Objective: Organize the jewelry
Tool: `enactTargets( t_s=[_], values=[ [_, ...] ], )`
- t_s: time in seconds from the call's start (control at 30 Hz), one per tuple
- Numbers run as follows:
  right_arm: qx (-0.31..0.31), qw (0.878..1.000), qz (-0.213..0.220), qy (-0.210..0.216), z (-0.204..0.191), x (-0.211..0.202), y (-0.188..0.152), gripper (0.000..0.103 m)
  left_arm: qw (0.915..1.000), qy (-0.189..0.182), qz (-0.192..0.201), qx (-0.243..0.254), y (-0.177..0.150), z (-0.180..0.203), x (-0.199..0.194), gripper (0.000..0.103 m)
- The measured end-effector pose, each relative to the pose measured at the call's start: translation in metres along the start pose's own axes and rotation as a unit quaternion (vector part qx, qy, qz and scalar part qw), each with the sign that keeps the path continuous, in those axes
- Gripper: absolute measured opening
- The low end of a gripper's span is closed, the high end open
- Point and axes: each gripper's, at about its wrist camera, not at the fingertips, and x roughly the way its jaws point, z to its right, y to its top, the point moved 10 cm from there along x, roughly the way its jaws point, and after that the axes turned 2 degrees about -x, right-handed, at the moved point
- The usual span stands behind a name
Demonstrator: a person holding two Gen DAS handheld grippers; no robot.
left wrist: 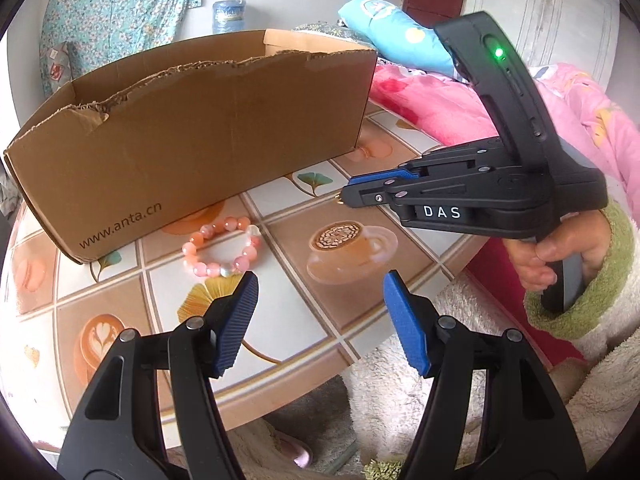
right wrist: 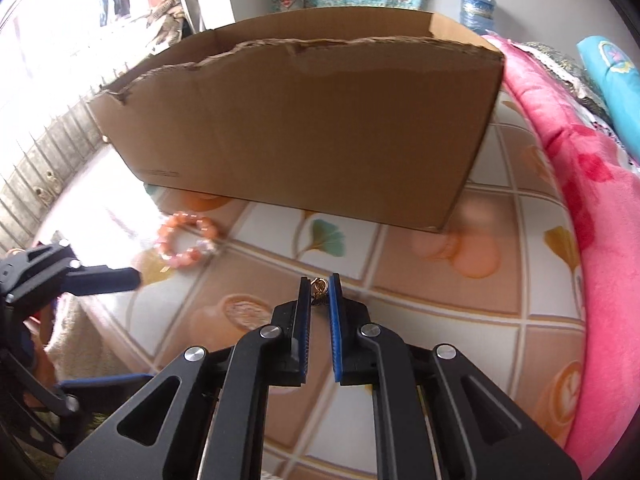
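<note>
A pink and orange bead bracelet [left wrist: 222,247] lies on the patterned tablecloth in front of a torn cardboard box [left wrist: 192,128]; it also shows in the right wrist view [right wrist: 185,245]. My left gripper [left wrist: 320,296] is open and empty, just in front of and to the right of the bracelet. My right gripper [right wrist: 319,286] is shut on a small gold ring or charm [right wrist: 319,287], held above the table in front of the box [right wrist: 312,128]. The right gripper also shows from the side in the left wrist view [left wrist: 345,197].
The table [left wrist: 280,320] has a round front edge; beyond it lie a white fluffy rug [left wrist: 400,380] and a slipper. A pink blanket [right wrist: 580,220] and blue pillow [left wrist: 392,36] lie to the right of the box.
</note>
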Motion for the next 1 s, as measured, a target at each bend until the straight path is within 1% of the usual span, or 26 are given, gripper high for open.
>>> enactTargets(
  t_s=[0.07, 0.23, 0.27, 0.33, 0.4, 0.47, 0.6, 0.83, 0.93, 1.0],
  values=[
    [0.011, 1.000, 0.005, 0.025, -0.006, -0.004, 0.001, 0.008, 1.0000, -0.001, 0.000, -0.001, -0.001, 0.001, 0.001, 0.062],
    [0.040, 0.997, 0.010, 0.060, -0.003, -0.013, 0.001, 0.008, 1.0000, 0.004, -0.003, 0.003, -0.001, 0.002, 0.006, 0.062],
    [0.046, 0.997, 0.011, 0.060, -0.006, -0.016, -0.004, 0.008, 1.0000, 0.006, -0.003, 0.004, 0.000, 0.002, 0.007, 0.062],
    [0.056, 0.997, 0.009, 0.054, 0.002, -0.018, -0.007, 0.008, 0.9998, 0.015, -0.002, 0.009, 0.003, 0.003, 0.011, 0.061],
    [0.062, 0.997, 0.008, 0.042, 0.009, -0.019, -0.011, 0.008, 0.9996, 0.023, 0.000, 0.017, 0.006, 0.003, 0.015, 0.053],
    [0.061, 0.998, 0.006, 0.032, 0.014, -0.020, -0.015, 0.008, 0.9991, 0.033, -0.002, 0.028, 0.010, 0.003, 0.020, 0.048],
    [0.038, 0.999, 0.003, 0.009, 0.017, -0.018, -0.016, 0.008, 0.9991, 0.028, -0.003, 0.031, 0.016, 0.003, 0.026, 0.043],
    [-0.011, 1.000, 0.006, -0.015, 0.010, -0.004, -0.005, 0.008, 0.9983, 0.039, -0.011, 0.041, 0.018, 0.006, 0.036, 0.041],
    [-0.022, 1.000, 0.007, -0.012, 0.007, -0.001, -0.003, 0.008, 0.9977, 0.042, -0.011, 0.052, 0.020, 0.009, 0.039, 0.041],
    [-0.033, 0.999, 0.007, -0.019, 0.007, -0.002, -0.002, 0.008, 0.9974, 0.042, -0.011, 0.057, 0.022, 0.011, 0.041, 0.041]
  ],
)
